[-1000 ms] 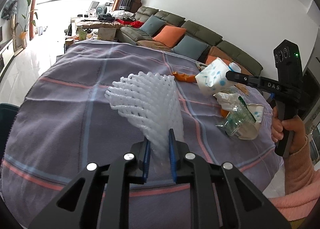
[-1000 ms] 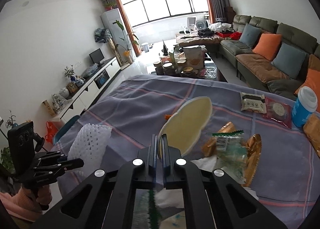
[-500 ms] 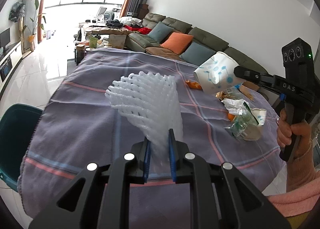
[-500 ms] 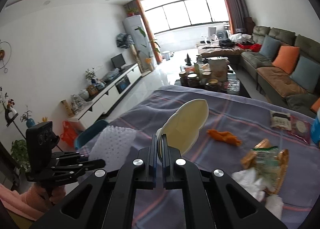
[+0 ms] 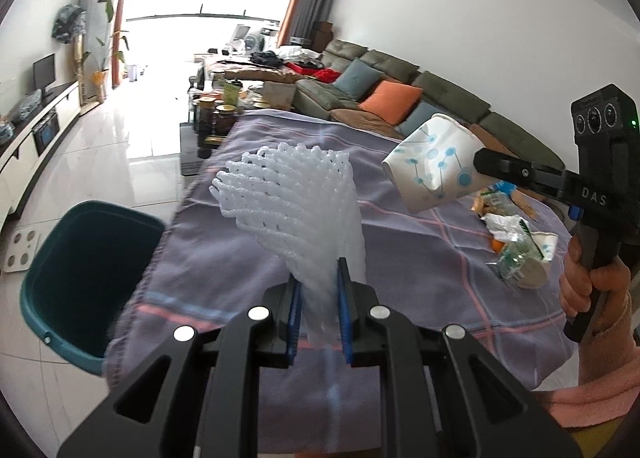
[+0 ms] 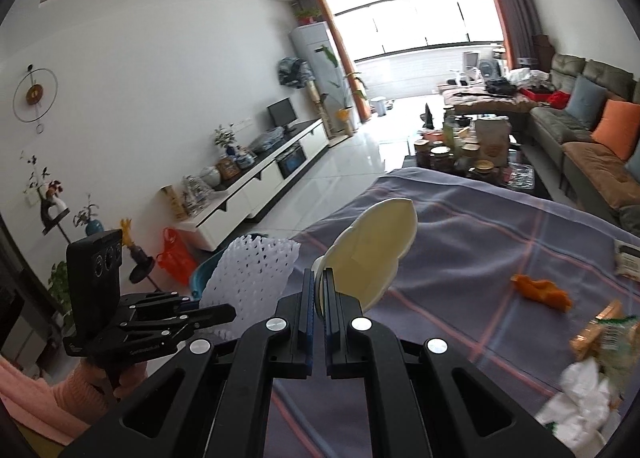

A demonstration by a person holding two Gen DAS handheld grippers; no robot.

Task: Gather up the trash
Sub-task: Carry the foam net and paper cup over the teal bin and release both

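Left gripper (image 5: 319, 318) pinches the foam net (image 5: 296, 213); right gripper (image 6: 319, 312) clamps a flattened paper cup (image 6: 372, 254), both above the table edge. The bin (image 5: 80, 278) stands left of the table, probably the drop point: carry each piece fully over its mouth before the fingers part.

You swing both grippers left across the table (image 5: 420, 258); the bin (image 5: 86, 278) now shows beside the net (image 5: 296, 209), the cup (image 5: 434, 163) following.
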